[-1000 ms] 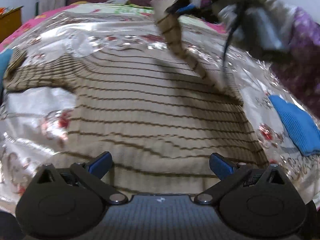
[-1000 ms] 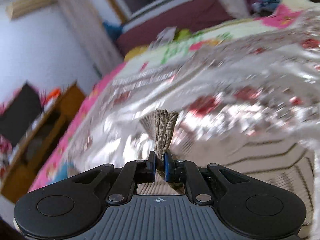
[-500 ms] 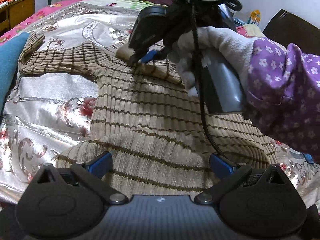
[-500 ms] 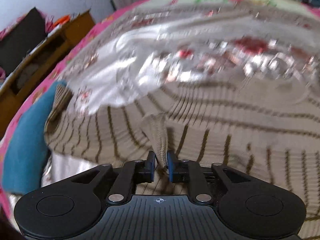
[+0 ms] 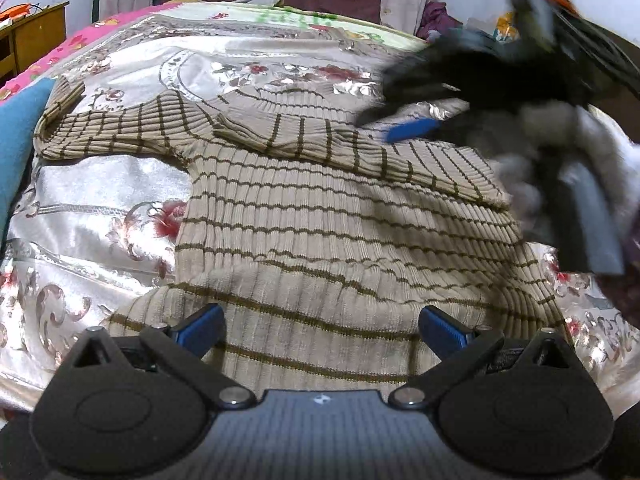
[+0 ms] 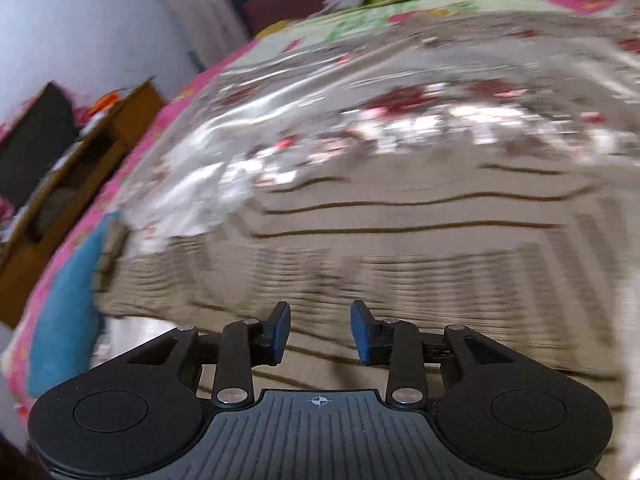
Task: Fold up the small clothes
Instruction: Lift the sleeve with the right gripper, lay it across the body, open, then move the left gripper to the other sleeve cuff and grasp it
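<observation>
The unfolded sleeve (image 5: 100,132) stretches far left across the bed (image 5: 100,200), nearer the left gripper (image 5: 320,330); both jaws gape empty.

Sweater (image 5: 320,216) lies flat on the bedspread (image 5: 100,184), which covers the bed. One sleeve (image 5: 108,132) extends left; the other sleeve (image 5: 340,140) lies folded across the chest. Left gripper (image 5: 320,326) sits at the near hem, jaws wide apart. Right gripper (image 5: 412,128) hangs over the far right shoulder. Cloth (image 5: 16,136) lies left of the sweater. Cabinet (image 5: 36,36) stands far left, beyond the bed.
</observation>
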The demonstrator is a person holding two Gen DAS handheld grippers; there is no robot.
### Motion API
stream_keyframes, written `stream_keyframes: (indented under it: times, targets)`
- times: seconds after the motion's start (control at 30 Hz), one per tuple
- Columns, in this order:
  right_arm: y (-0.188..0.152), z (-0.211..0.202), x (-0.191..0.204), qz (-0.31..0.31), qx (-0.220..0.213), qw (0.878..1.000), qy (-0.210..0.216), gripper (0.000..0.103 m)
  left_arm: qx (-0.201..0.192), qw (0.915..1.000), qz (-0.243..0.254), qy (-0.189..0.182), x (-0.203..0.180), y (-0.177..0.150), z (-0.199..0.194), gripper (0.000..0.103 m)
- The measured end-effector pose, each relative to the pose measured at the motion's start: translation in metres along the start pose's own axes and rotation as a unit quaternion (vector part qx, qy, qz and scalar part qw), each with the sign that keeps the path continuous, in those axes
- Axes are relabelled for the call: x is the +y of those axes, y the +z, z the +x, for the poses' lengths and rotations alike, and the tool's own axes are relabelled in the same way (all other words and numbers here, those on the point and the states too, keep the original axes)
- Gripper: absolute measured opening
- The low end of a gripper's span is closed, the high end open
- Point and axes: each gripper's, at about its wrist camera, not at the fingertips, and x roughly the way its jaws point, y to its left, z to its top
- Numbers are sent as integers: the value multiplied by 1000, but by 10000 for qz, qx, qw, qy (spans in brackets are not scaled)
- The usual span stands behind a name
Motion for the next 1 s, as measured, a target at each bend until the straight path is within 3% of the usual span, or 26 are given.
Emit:
stream_keyframes:
  times: [0.2,0.47,0.63,0.73,1.0]
  targets:
    - [-20,-8,-74,649,58,9904,-1218,32,14,9999,140,62,-6,-1,1,103]
    - [-30,-21,-84,919,-231,9910,-950,33,30,9990,390,205,-15,-5,-3,103]
    - [-37,-19,-94,1092,-45,9881,-1085,33,-62,9977,580,359,-16,-9,-13,103]
    - [-46,-33,-92,1113,-197,9888,-975,33,-220,9963,628,542,-9,-8,-22,103]
    - [-77,-57,-79,970,-348,9931,-560,33,-572,9909,17,1219,49,30,-33,103]
